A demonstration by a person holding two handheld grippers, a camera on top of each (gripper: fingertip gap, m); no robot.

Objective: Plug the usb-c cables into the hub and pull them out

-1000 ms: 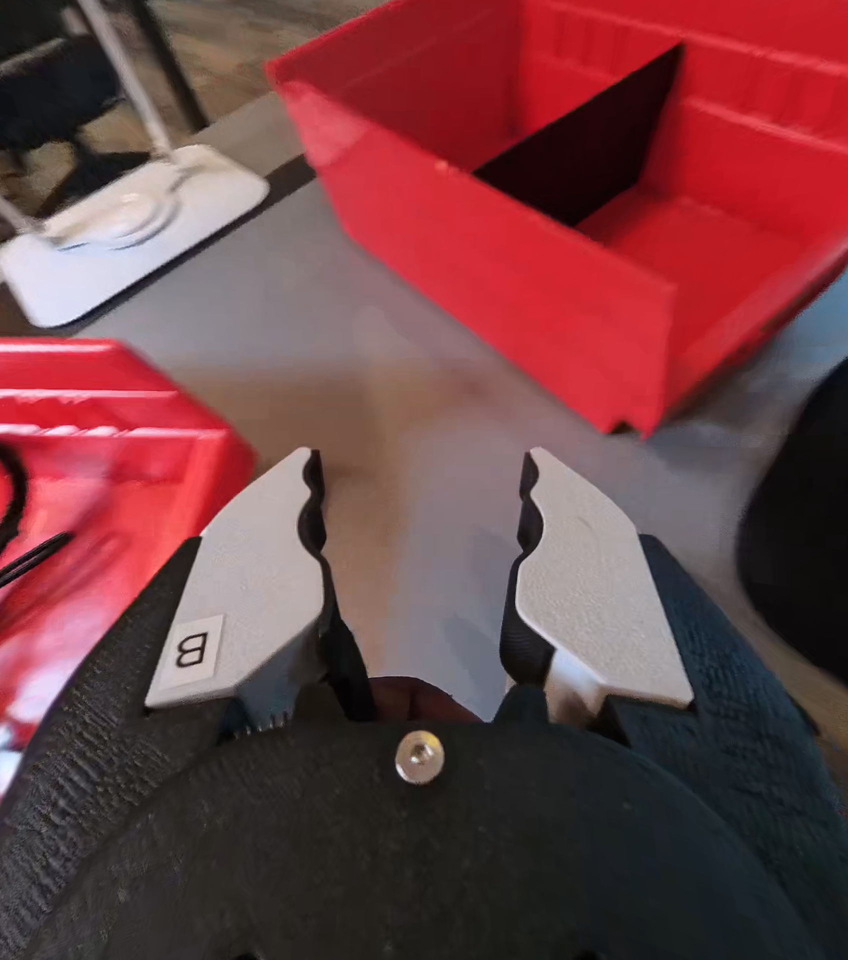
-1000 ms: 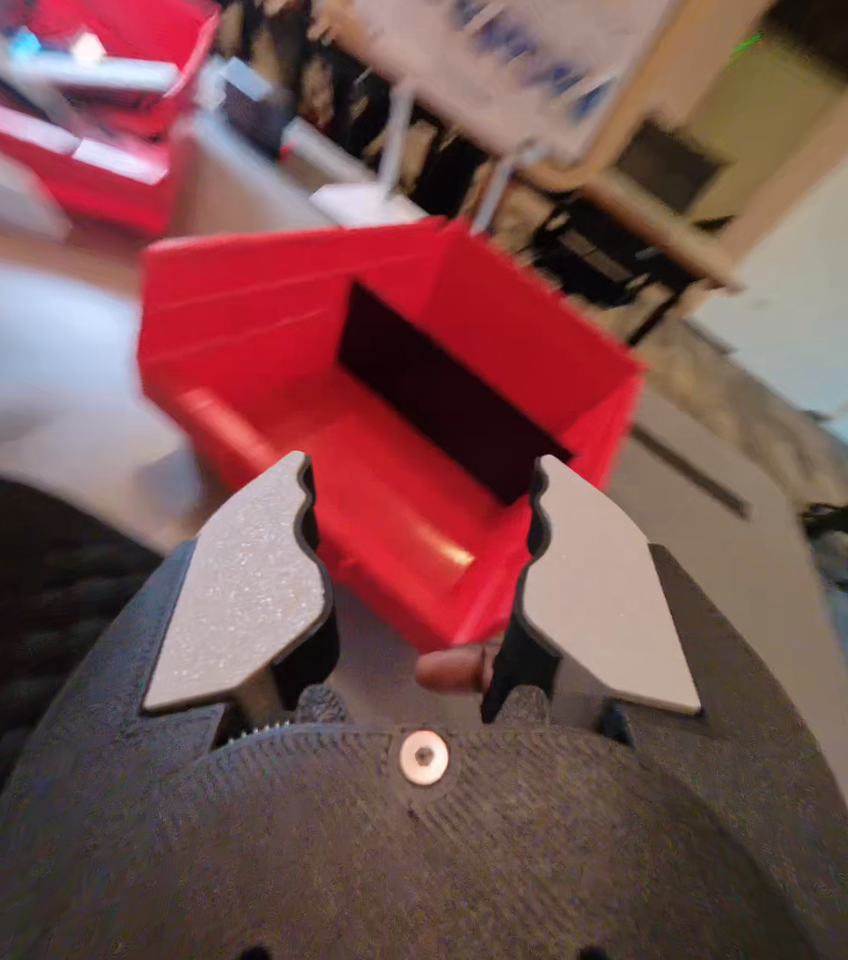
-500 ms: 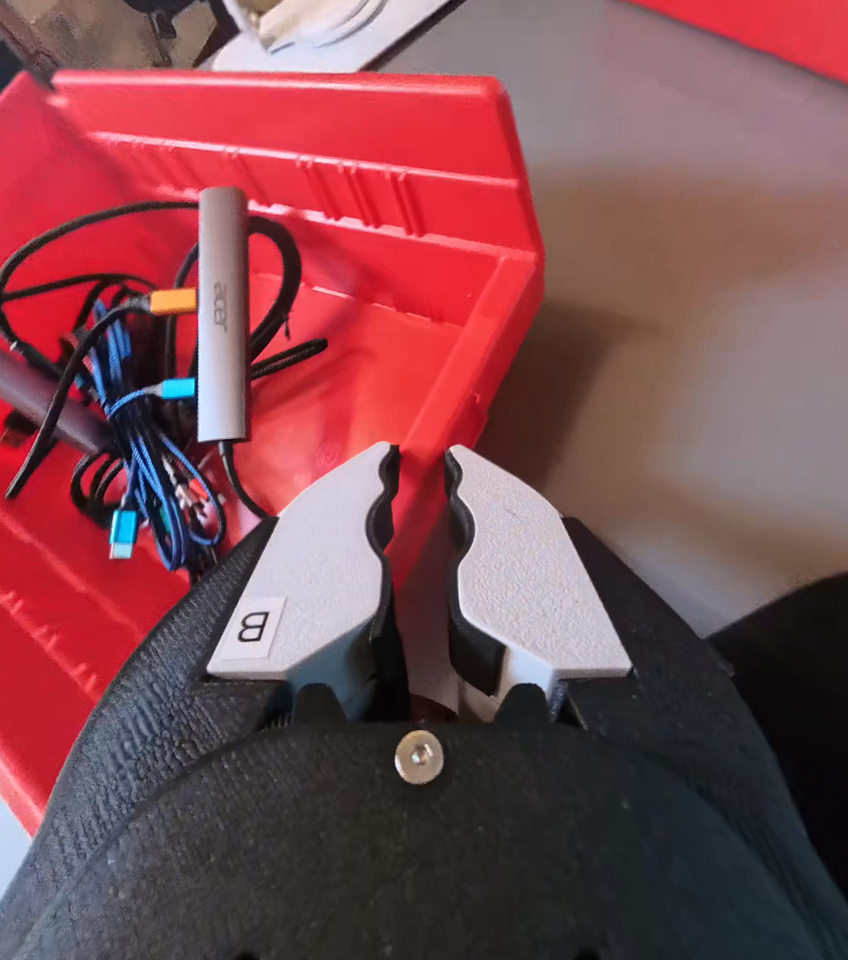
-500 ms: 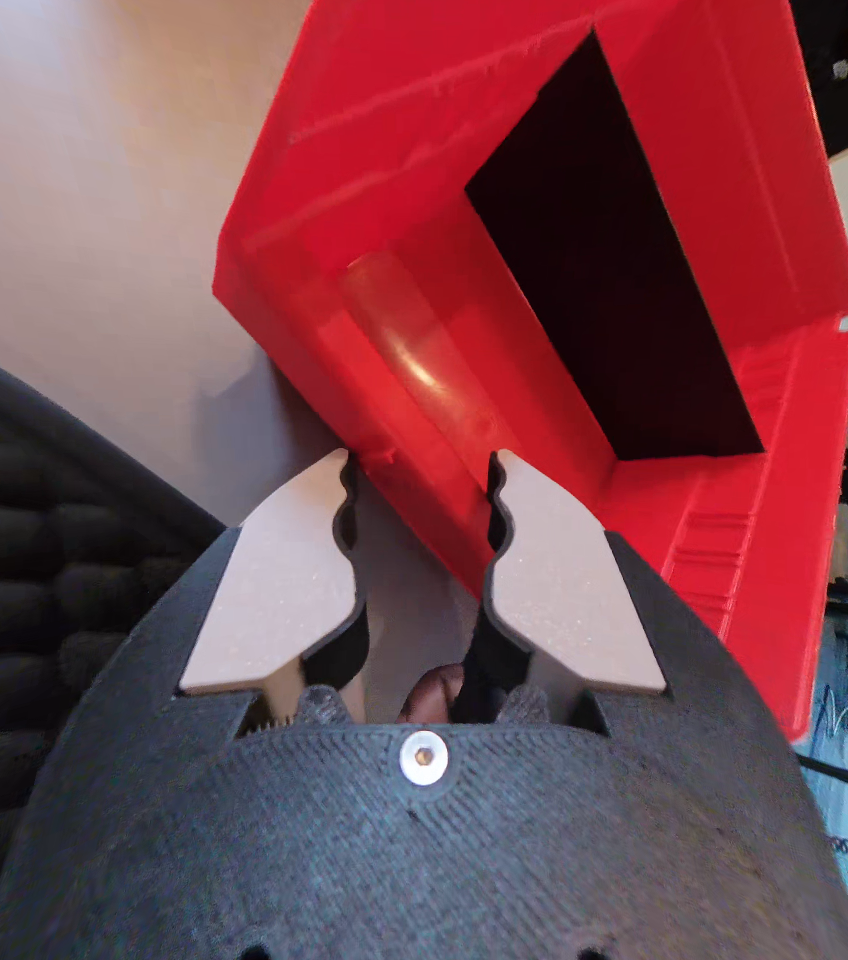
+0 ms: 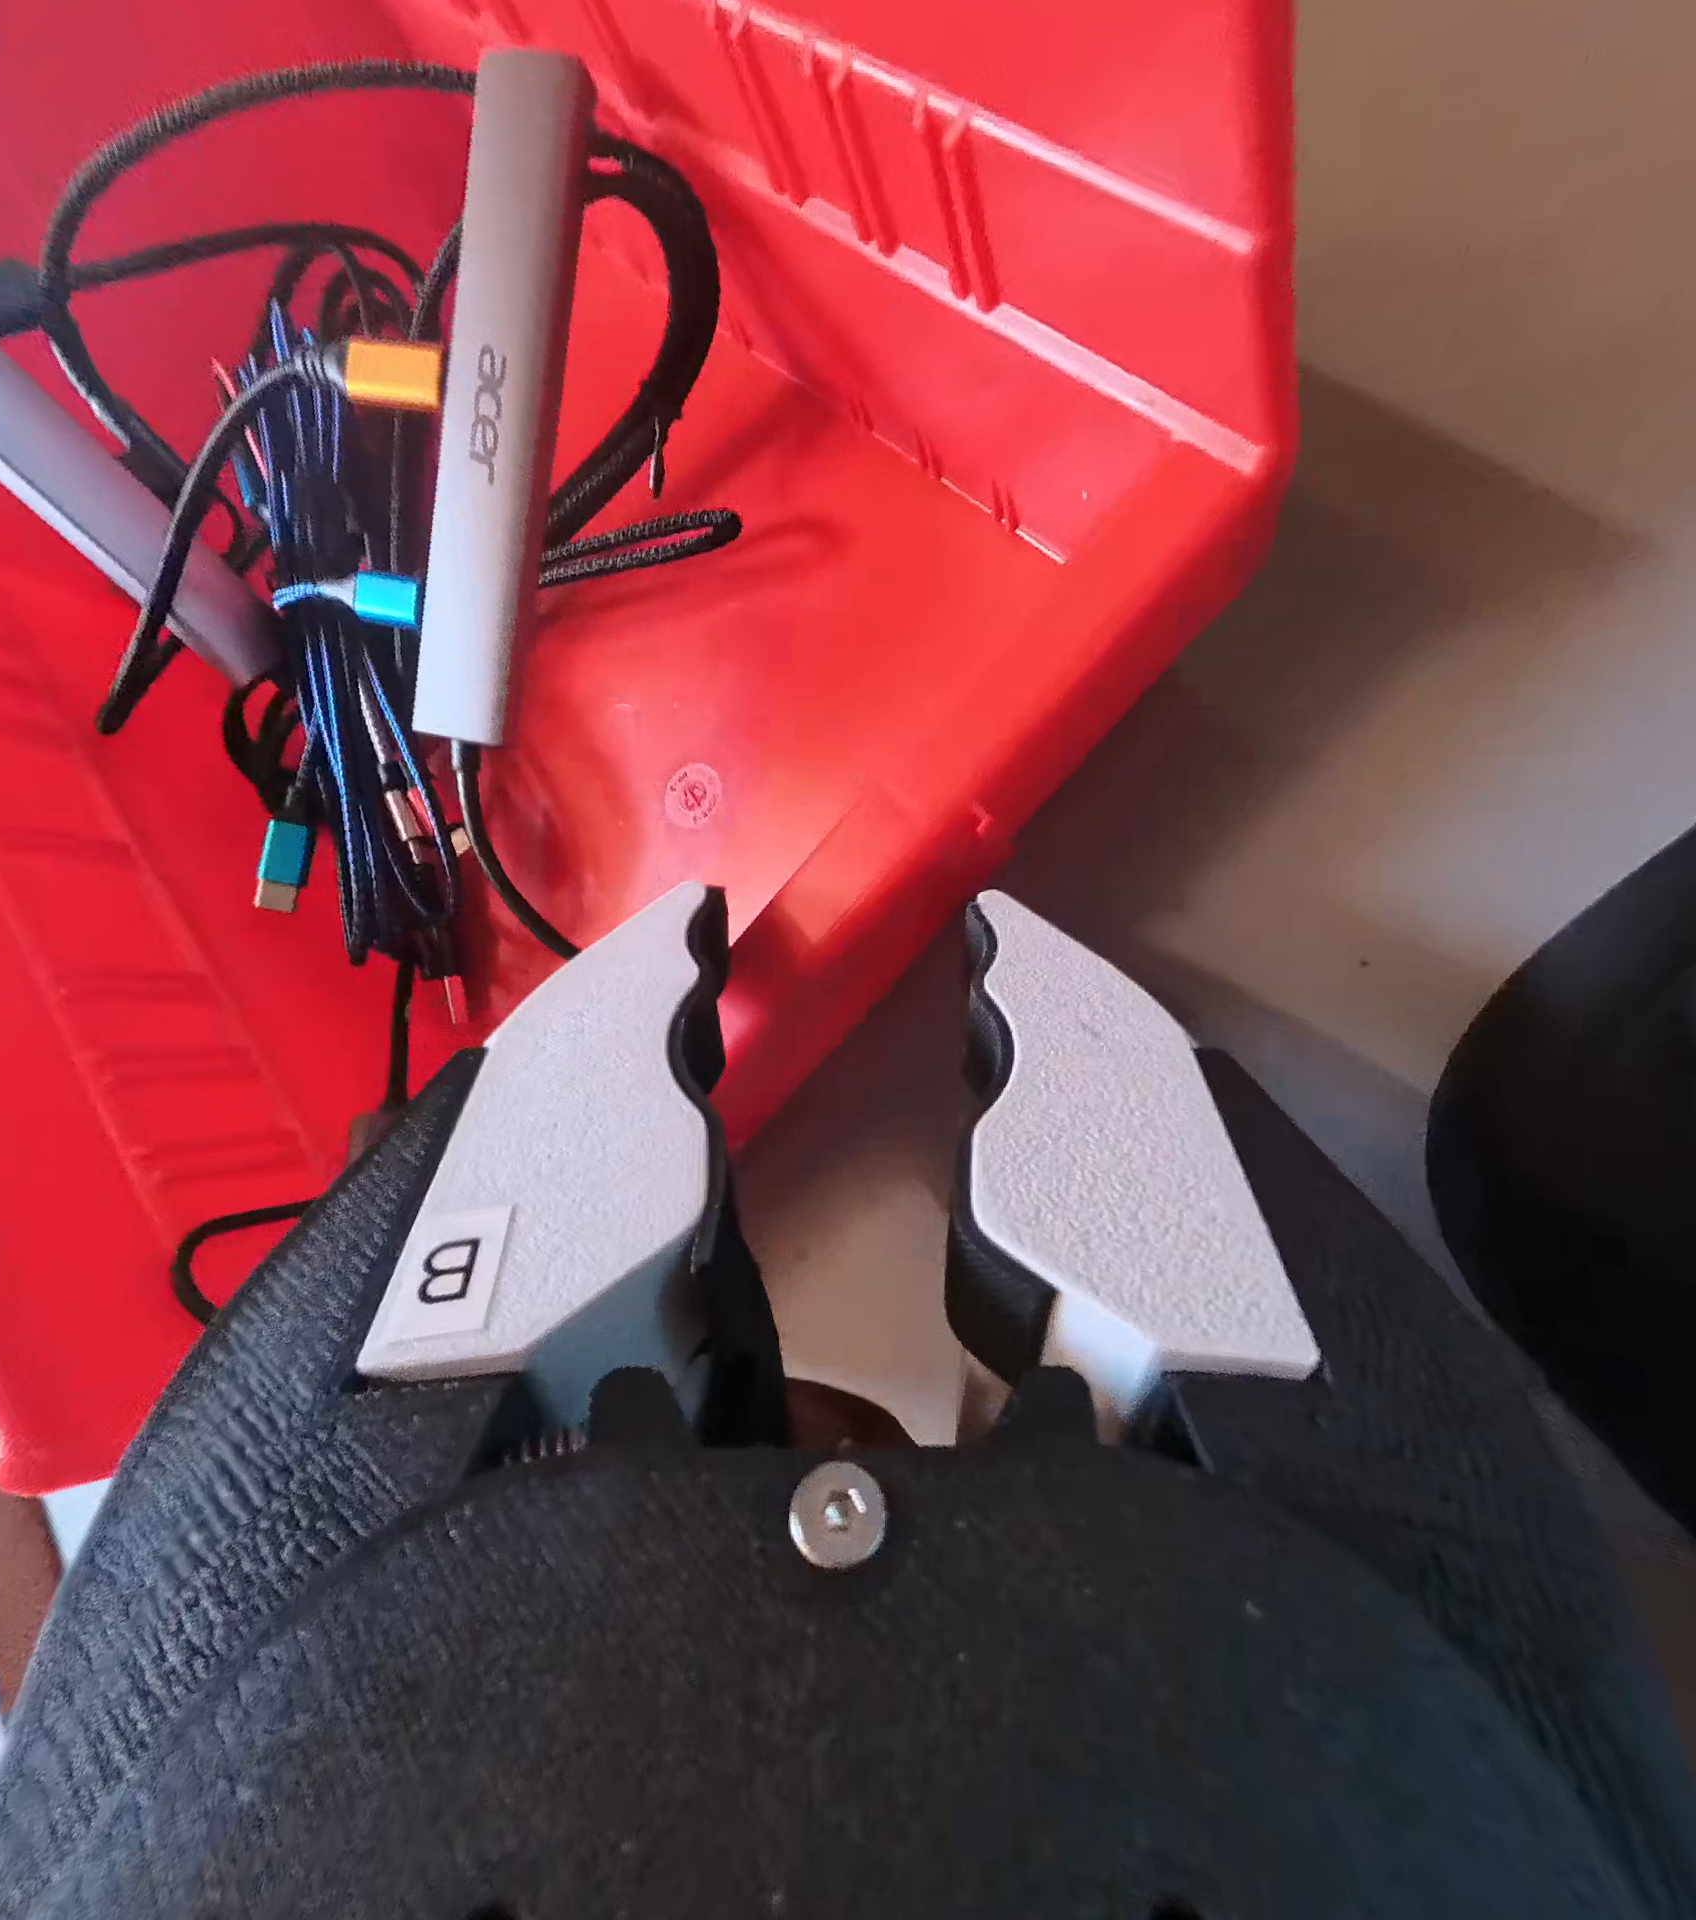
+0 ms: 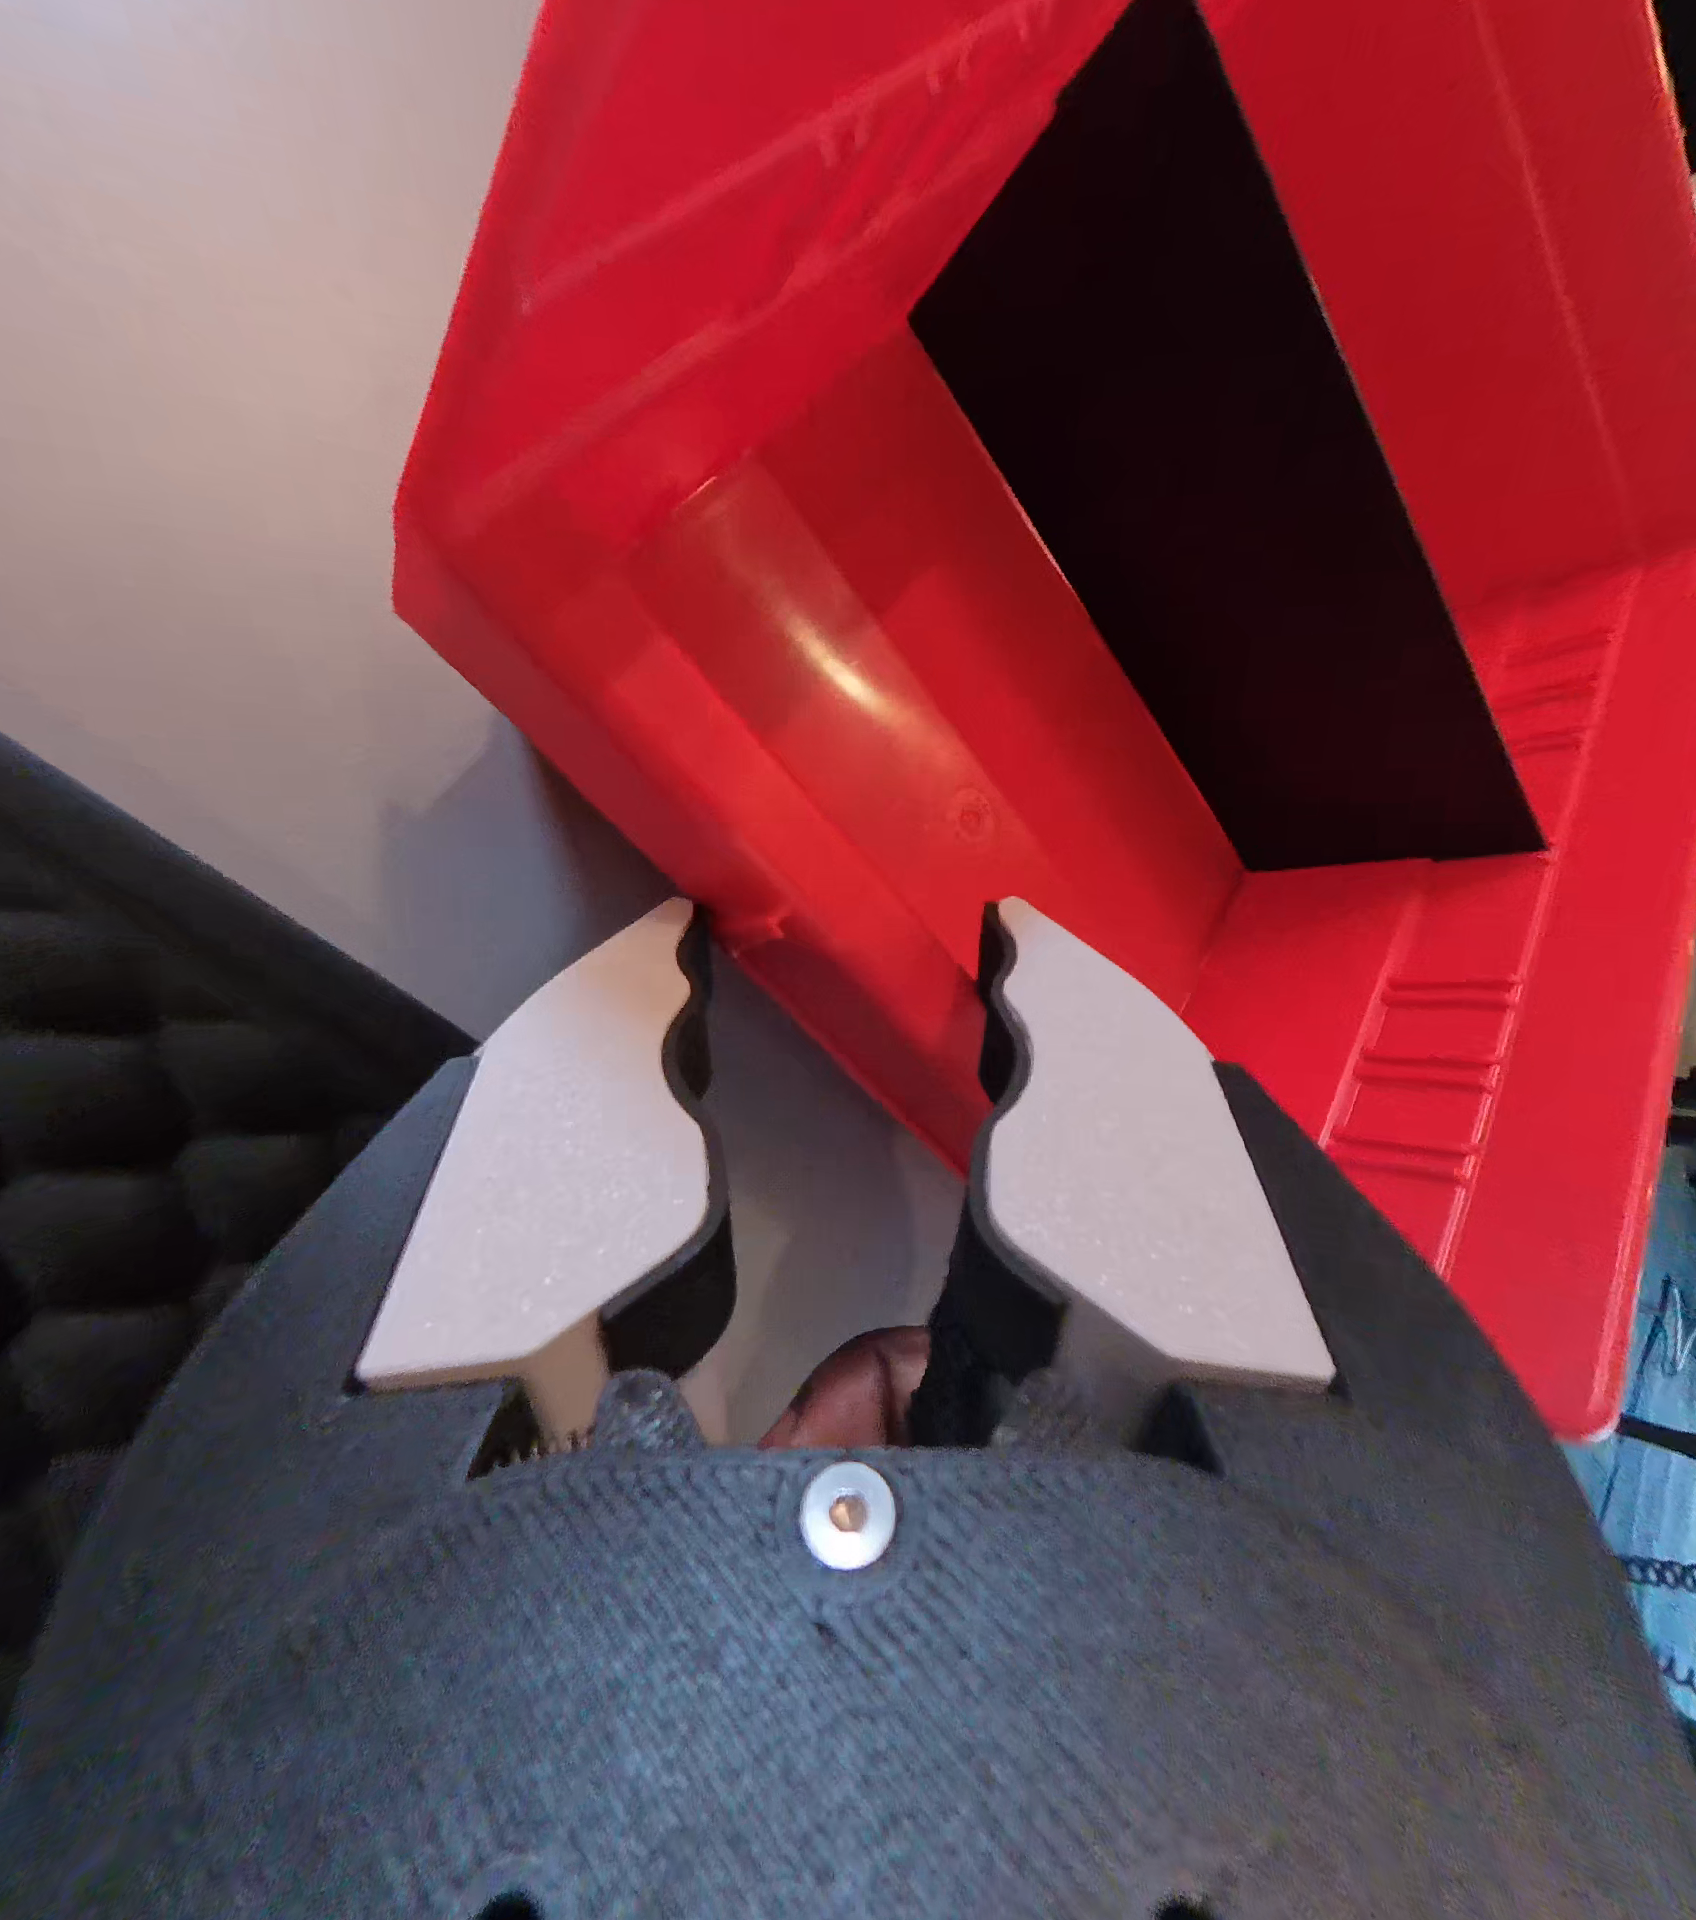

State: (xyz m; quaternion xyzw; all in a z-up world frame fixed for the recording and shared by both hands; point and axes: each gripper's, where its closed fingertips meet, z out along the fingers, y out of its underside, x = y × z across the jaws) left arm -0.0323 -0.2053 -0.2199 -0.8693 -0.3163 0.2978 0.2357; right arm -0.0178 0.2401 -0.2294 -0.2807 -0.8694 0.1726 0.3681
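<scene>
Left hand-held gripper [image 5: 839, 914]: jaws apart at a moderate gap, nothing between them. Grey fingers [image 5: 595, 1122] with dark wavy pads; a white sticker sits on the left finger. A fingertip of the person shows in the slot behind the fingers. The gripper hangs over the near corner of a red bin [image 5: 1083, 582]; its left finger overlaps the bin's rim, its right finger lies over the bare grey surface [image 5: 1446, 520]. A black rounded object [image 5: 1654, 1143] sits at the right edge, too cropped to identify.

Inside this bin, just beyond the left finger: a tangle of cables [image 5: 356, 790], black and blue braided, with a teal-shelled plug [image 5: 283, 852] lying loose. Farther in, a slim grey hub [image 5: 501, 416] lies lengthwise on the cables, its own black lead running out of the near end. An orange plug [image 5: 392, 374] and a light-blue plug [image 5: 387, 600] sit against the hub's left side; seated or merely touching, cannot tell. A second grey bar [image 5: 65, 468] crosses the tangle at left.

Right hand-held gripper [image 6: 839, 914]: jaws likewise parted, holding nothing. It hovers at the near corner of another red bin [image 6: 615, 416] with a black divider [image 6: 1239, 520] inside; the near compartment holds nothing visible. A dark textured mat [image 6: 44, 987] lies at left.
</scene>
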